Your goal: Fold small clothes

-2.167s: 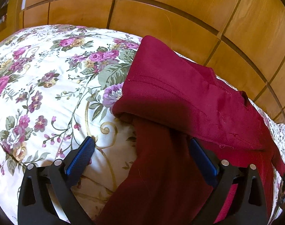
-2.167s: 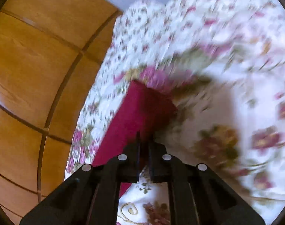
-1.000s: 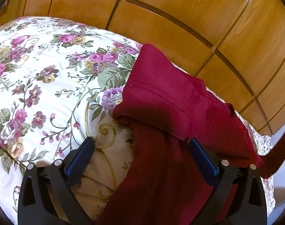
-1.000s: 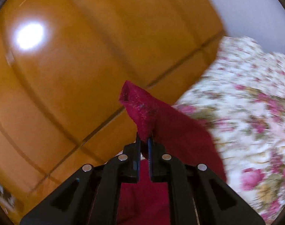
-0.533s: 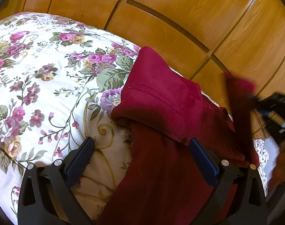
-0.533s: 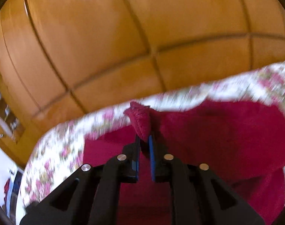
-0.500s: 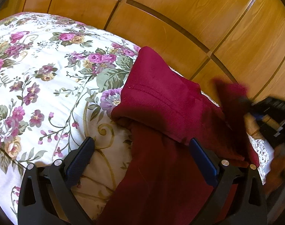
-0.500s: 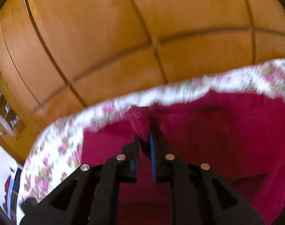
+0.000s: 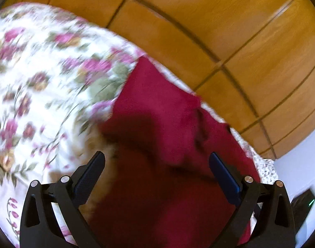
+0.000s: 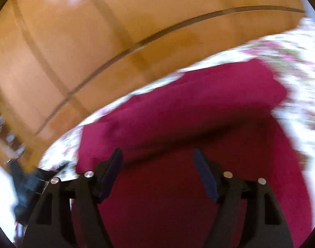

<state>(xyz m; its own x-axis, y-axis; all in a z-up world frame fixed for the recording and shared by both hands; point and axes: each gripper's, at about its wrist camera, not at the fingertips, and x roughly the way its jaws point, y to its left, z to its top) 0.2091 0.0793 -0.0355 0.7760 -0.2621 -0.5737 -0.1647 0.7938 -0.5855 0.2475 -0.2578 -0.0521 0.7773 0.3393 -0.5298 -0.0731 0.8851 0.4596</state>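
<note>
A dark red garment (image 9: 167,124) lies folded over on the floral bedspread (image 9: 33,86), near the bed's far edge. It also fills the lower half of the right wrist view (image 10: 188,111). My left gripper (image 9: 156,161) is open and empty, with its fingers above the garment's near part. My right gripper (image 10: 158,159) is open and empty just over the red cloth. Both views are blurred by motion.
A wooden panelled wall (image 9: 219,31) rises right behind the bed and shows in the right wrist view (image 10: 95,41) too. A black device with a green light (image 9: 304,204) sits at the lower right. A pale wall (image 9: 298,161) lies beyond the bed's corner.
My right gripper carried a corner of the red garment up and over, then opened and let it go. The cloth now lies folded flat. The left gripper stayed open and shifted slightly.
</note>
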